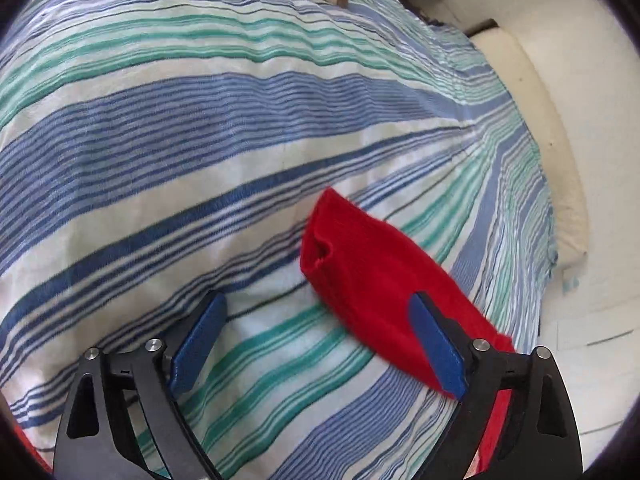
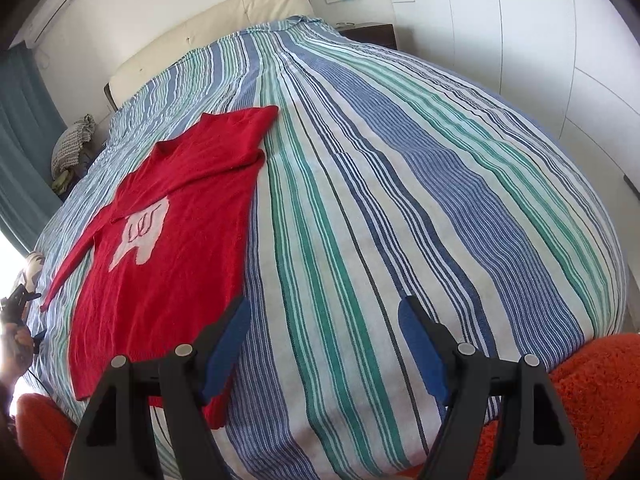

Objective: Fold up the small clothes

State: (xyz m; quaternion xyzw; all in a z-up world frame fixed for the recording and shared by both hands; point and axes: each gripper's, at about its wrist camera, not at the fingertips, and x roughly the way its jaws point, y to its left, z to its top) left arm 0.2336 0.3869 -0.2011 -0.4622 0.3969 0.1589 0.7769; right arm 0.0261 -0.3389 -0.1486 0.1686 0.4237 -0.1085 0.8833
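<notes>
A small red knitted sweater [image 2: 176,236] with a white figure on its chest lies flat on the striped bedspread [image 2: 380,200], both sleeves spread out. In the left wrist view one red sleeve [image 1: 368,268] with its open cuff lies just ahead of my left gripper [image 1: 318,314]. That gripper is open and empty, its right finger over the sleeve. My right gripper [image 2: 324,320] is open and empty, above the bedspread just right of the sweater's bottom hem.
The bed has a cream headboard [image 2: 208,28] at its far end. A dark nightstand [image 2: 372,34] and white wardrobe doors [image 2: 540,60] stand to the right. A teal curtain [image 2: 20,152] hangs at the left. Orange fuzzy fabric [image 2: 592,396] sits at the near edge.
</notes>
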